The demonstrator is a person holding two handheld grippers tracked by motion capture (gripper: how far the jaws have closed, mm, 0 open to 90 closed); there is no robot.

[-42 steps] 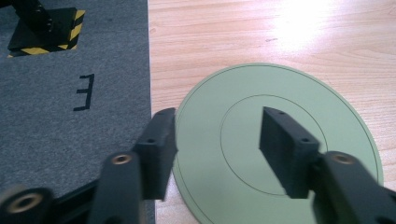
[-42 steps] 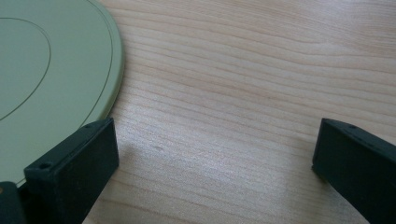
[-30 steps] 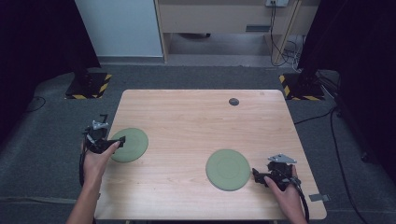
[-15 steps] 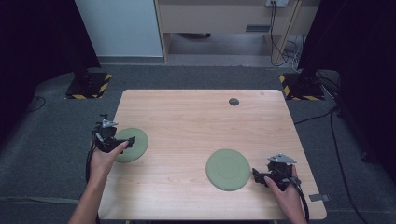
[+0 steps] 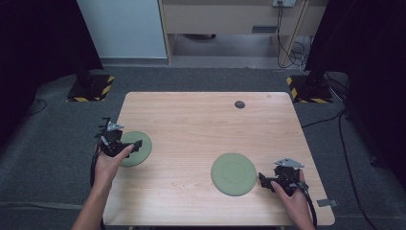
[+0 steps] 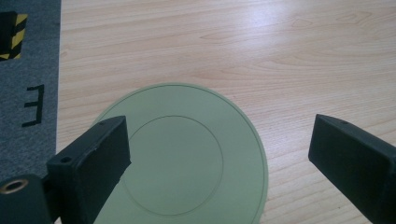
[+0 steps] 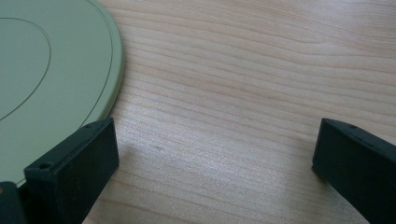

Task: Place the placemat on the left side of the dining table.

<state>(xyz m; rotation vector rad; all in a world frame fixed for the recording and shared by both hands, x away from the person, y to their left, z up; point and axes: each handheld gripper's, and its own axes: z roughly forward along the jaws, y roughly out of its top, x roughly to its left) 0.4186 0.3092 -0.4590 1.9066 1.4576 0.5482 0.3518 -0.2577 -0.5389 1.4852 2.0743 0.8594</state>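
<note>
Two flat green plates lie on the wooden table [image 5: 191, 115]. The left plate [image 5: 144, 147] [image 6: 187, 158] is near the table's left edge. My left gripper [image 5: 128, 143] [image 6: 219, 133] hovers open over it, one jaw above its left part and the other past its right rim. The right plate [image 5: 233, 173] [image 7: 46, 70] sits toward the front right. My right gripper [image 5: 264, 179] [image 7: 215, 135] rests open just right of it. One of its jaws is at the plate's rim; bare wood lies between the jaws. Neither gripper holds anything.
A small dark round disc [image 5: 239, 104] lies at the table's back right. Grey carpet [image 6: 28, 70] borders the left edge, close to the left plate. Black stands with yellow-striped bases [image 5: 91, 88] flank the table's far corners.
My left gripper has moved right from the table's left edge to above the left plate. The right gripper and both plates have stayed put.
</note>
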